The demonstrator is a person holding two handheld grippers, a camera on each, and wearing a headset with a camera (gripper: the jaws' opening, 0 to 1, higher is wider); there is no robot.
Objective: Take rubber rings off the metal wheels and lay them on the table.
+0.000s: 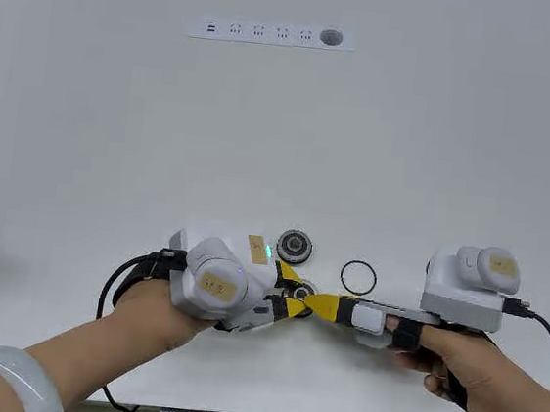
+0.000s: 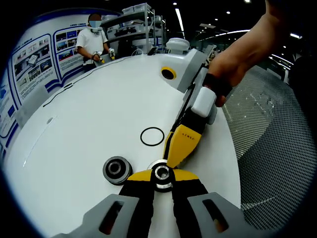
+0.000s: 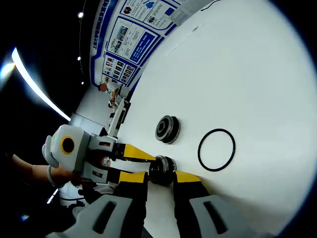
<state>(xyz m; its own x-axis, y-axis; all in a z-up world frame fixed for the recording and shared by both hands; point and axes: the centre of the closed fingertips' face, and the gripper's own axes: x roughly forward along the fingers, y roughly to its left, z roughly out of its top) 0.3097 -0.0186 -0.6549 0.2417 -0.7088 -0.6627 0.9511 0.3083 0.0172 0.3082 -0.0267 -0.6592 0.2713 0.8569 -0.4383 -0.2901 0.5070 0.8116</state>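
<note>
left gripper [image 2: 162, 174]: jaws pinch a metal wheel [image 2: 162, 172] near the bench [image 1: 282, 138] front edge;
right gripper [image 3: 161, 174]: jaws pinch the same wheel from the opposite side;
second wheel [image 1: 294, 245]: just behind, apart;
rubber ring [image 1: 341, 275]: flat on the bench beside it, free

Grippers brought tip to tip.
The left gripper [image 1: 289, 288] and right gripper [image 1: 324, 306] are held low from opposite sides, the jaws of each closed on one metal wheel [image 2: 162, 174].
</note>
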